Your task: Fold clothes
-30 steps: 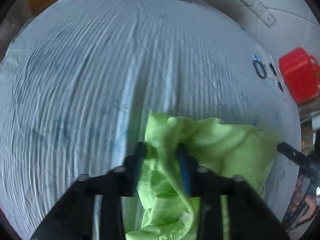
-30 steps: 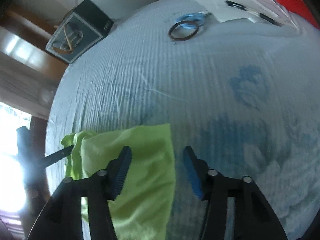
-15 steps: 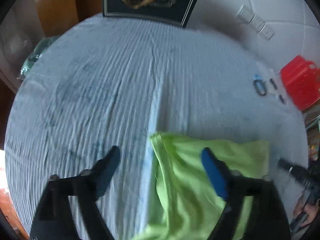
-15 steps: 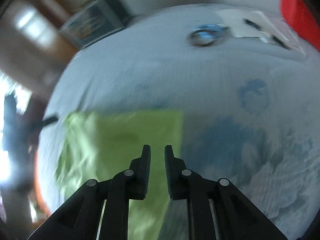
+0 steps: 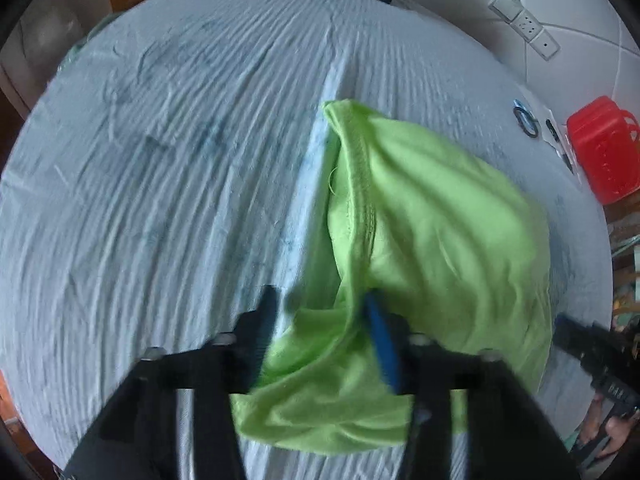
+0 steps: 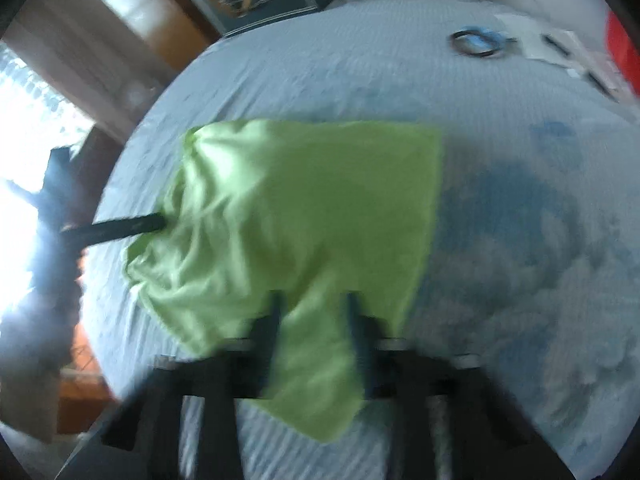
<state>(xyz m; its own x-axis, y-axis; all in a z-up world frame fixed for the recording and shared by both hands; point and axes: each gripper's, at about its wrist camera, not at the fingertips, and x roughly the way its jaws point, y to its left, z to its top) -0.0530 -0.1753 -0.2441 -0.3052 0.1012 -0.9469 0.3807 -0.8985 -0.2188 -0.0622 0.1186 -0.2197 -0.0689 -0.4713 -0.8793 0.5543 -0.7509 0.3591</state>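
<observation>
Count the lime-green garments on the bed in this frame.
1. A single crumpled lime-green fabric garment lies on the pale blue ribbed bedsheet, with fabric between the fingers of both the left gripper and right gripper. Folds could hide another piece.

Pale blue bedsheet; lime garment, rings on it.
</observation>
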